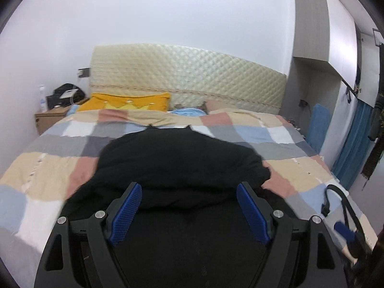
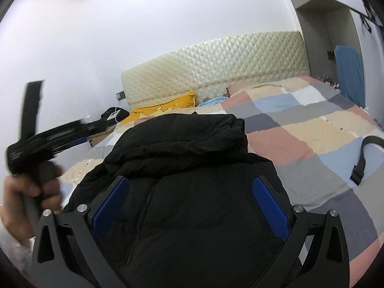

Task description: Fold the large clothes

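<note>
A black padded jacket (image 1: 177,163) lies folded in a thick bundle on the checked bedspread (image 1: 288,168). It also shows in the right wrist view (image 2: 192,158), with its zip running down the front and a sleeve laid across the top. My left gripper (image 1: 189,192) is open, its blue pads spread wide above the near edge of the jacket, holding nothing. My right gripper (image 2: 190,187) is open too, spread over the jacket's front. The left gripper's body and the hand holding it show blurred at the left of the right wrist view (image 2: 38,141).
A quilted cream headboard (image 1: 187,81) stands at the far end of the bed, with a yellow pillow (image 1: 124,102) below it. A wooden nightstand (image 1: 50,117) is at far left. A black strap (image 2: 367,153) lies on the bedspread at right. A grey wardrobe (image 1: 324,36) stands at right.
</note>
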